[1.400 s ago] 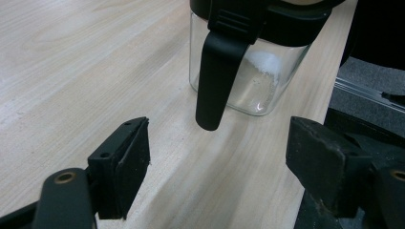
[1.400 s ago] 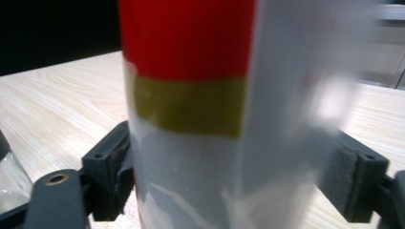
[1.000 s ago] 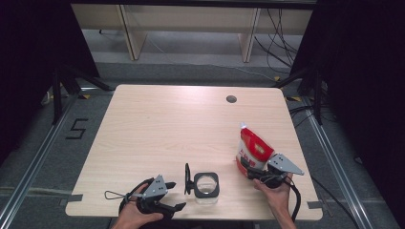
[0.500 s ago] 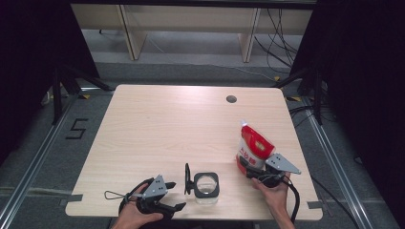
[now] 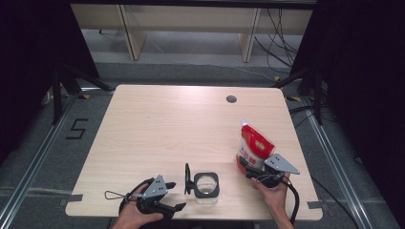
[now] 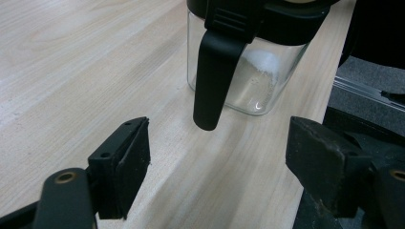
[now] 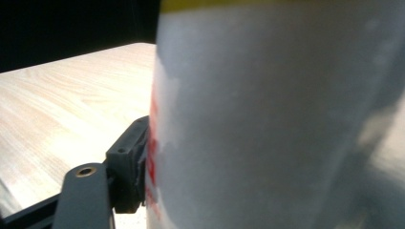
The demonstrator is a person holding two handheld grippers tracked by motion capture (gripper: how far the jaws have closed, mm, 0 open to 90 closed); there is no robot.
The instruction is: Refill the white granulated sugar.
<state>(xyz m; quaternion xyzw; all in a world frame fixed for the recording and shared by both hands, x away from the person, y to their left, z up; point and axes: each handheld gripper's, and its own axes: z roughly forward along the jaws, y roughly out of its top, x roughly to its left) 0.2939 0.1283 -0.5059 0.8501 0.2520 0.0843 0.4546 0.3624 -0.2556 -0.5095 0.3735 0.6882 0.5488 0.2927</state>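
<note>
High view: on a pale wooden tabletop (image 5: 172,124), the right gripper (image 5: 251,164) clasps the foot of a red and white refill pouch (image 5: 253,145) standing just ahead of its jaws. The left gripper (image 5: 179,195) rests near the front edge, jaws spread, aimed at a square glass jar (image 5: 206,187) with a black flip lid.

Left gripper view: the jar's black lid tab (image 6: 217,71) hangs just beyond the wide jaws, untouched.

Right gripper view: the jaws have just closed in and one pad (image 7: 129,167) presses the pouch's white side.

The pouch looks freshly gripped. Next, probably lift it and steady the jar for pouring.
</note>
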